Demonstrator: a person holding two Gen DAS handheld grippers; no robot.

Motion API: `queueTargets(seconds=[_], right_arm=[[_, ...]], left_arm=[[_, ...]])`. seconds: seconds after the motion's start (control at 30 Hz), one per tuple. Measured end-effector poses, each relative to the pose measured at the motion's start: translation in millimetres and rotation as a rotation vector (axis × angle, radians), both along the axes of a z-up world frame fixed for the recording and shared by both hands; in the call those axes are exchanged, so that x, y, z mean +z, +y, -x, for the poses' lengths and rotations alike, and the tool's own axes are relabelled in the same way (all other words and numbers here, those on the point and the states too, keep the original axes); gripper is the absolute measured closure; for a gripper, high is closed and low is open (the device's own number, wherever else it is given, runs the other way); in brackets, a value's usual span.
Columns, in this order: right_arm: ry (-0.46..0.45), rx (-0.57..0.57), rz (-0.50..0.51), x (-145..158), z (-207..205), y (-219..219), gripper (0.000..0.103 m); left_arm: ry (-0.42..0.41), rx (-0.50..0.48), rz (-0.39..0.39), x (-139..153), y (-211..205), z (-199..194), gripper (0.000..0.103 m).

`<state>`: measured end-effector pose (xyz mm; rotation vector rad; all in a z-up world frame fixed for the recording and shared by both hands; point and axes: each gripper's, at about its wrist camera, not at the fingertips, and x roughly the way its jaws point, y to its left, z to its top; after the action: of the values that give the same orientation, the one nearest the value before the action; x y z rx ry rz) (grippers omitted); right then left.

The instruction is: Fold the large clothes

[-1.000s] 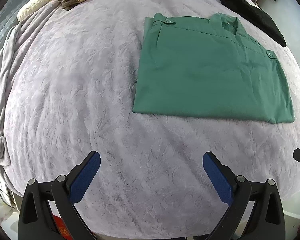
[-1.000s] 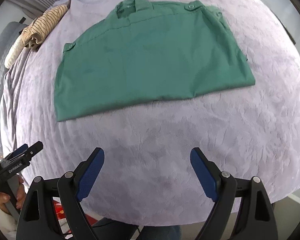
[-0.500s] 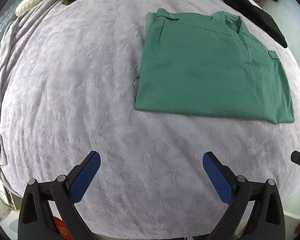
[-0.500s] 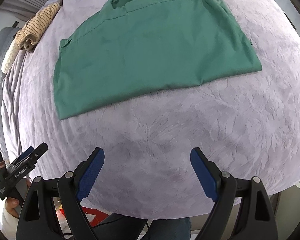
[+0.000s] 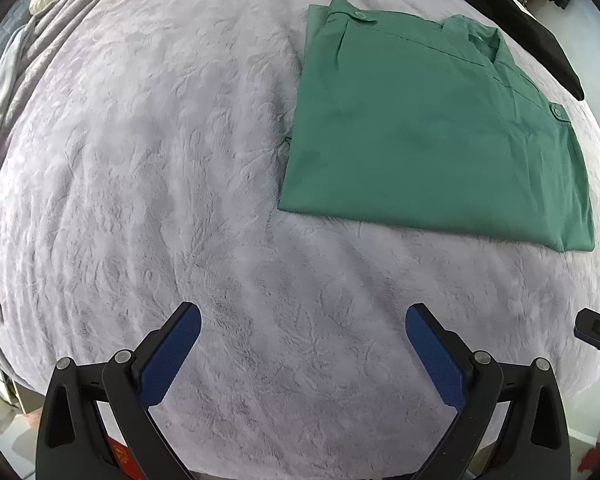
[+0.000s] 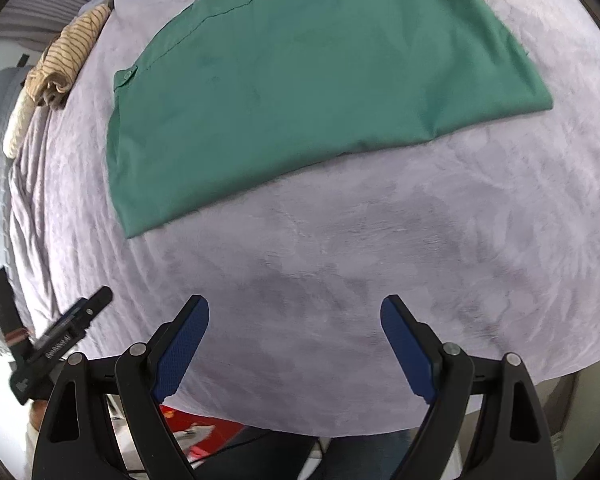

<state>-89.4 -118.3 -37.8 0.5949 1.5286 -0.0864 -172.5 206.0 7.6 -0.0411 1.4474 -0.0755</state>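
A green shirt point(image 5: 432, 128) lies flat and partly folded on the lilac bedspread point(image 5: 160, 168), collar at the far side; it also shows in the right wrist view point(image 6: 312, 64). My left gripper point(image 5: 302, 344) is open and empty, above the bedspread, short of the shirt's near left corner. My right gripper point(image 6: 294, 332) is open and empty, short of the shirt's near hem. The left gripper shows at the left edge of the right wrist view point(image 6: 60, 332).
A folded striped tan garment point(image 6: 64, 60) and a cream pillow point(image 6: 18, 128) lie at the far left. A black garment point(image 5: 520, 28) lies at the far right. The bed's near edge point(image 6: 340, 428) is just below the grippers.
Both grippers have moved forward toward the green shirt, which looks larger now. The jaws stay open and empty.
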Motion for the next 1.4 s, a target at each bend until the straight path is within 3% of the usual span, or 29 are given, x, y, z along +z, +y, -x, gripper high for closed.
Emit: queueTargets(seconds=[0.27,0.47,0.67,0.83,0.87,0.9,0.93,1.23,1.4], right_arm=[[-0.030,-0.061,-0.177,-28,-23,24,0.013],[-0.062,-0.175,-0.430,-71,-48,49,0.013],[-0.131,-0.248,-0.577,-110,-79,72,0.013],[-0.155,-0.355,-0.633,-129,-91,72,0.014],[-0.158,-0.373,-0.647,-129,-93,71,0.018],[-0.155,-0.385,-0.660,-130,-94,71,0.049],[-0.132,-0.384,-0.649,-130,-97,71,0.096],[-0.310,-0.270,-0.690,-63,-121,56,0.097],[-0.296,-0.235,-0.686,-60,-120,54,0.097]], left_arm=[[0.004,0.007,0.008,-10,13,-15,0.000],[0.005,0.030,0.034,-18,27,-29,0.000],[0.018,0.067,0.148,-30,40,-42,0.000],[0.038,0.102,0.295,-42,46,-55,0.001],[0.042,0.105,0.315,-44,47,-57,0.001],[0.046,0.108,0.337,-46,48,-61,0.001],[0.052,0.111,0.364,-48,48,-65,0.001],[0.070,0.128,0.689,-64,38,-136,0.000],[0.115,0.114,0.747,-84,6,-176,0.002]])
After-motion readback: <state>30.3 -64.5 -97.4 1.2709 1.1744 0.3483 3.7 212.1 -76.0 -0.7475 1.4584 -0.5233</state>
